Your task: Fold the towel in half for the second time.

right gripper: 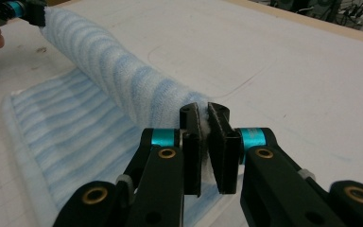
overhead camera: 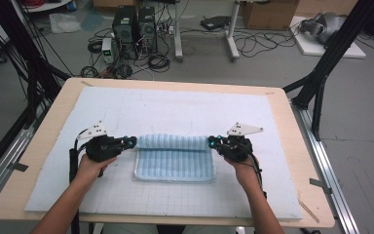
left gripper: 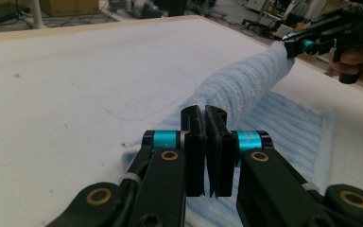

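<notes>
A light blue striped towel (overhead camera: 174,161) lies in the middle of the white mat, its far edge lifted and curled over into a soft roll. My left gripper (overhead camera: 132,142) is shut on the roll's left end, the cloth pinched between its pads (left gripper: 203,124). At the roll's right end my right gripper (overhead camera: 211,143) is shut on the towel (right gripper: 123,75) too, with a fold squeezed between its jaws (right gripper: 204,124). The raised fold (left gripper: 246,80) stretches from one gripper to the other, while the near half of the towel stays flat on the mat.
A white gridded mat (overhead camera: 175,109) covers most of the wooden table (overhead camera: 297,161). Beyond the far edge the floor holds computer towers (overhead camera: 134,24), cables and a cardboard box (overhead camera: 270,13). Black frame legs (overhead camera: 321,73) stand at the right.
</notes>
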Available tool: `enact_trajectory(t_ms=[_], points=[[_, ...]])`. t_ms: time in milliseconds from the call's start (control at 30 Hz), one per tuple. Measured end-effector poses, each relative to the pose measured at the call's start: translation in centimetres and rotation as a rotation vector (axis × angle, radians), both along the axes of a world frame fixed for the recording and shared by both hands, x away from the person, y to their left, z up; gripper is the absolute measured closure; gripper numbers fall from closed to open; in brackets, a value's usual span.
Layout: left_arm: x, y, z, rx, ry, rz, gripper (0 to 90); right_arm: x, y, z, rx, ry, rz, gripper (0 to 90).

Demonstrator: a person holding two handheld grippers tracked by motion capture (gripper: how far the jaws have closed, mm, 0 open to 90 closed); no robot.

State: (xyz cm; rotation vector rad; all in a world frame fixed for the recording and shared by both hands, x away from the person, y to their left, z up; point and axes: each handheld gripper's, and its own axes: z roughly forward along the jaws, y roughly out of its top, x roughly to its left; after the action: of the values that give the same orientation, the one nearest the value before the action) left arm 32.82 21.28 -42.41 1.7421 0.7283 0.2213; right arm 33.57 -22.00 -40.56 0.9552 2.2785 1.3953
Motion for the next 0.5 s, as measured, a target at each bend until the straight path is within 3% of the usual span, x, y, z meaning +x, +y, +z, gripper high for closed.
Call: enact_trajectory(t_ms=[233, 500], points=[[-2.2, 0.3, -0.3, 0.042, -0.006, -0.037, 85.9, -2.5, -0.3, -1.3, 0.004, 0.018, 0.019, 84.0], [-3.8, 0.4, -1.0, 0.069, 0.023, -0.091, 85.9, -4.4, -0.5, -1.9, -0.007, 0.027, 0.041, 84.0]])
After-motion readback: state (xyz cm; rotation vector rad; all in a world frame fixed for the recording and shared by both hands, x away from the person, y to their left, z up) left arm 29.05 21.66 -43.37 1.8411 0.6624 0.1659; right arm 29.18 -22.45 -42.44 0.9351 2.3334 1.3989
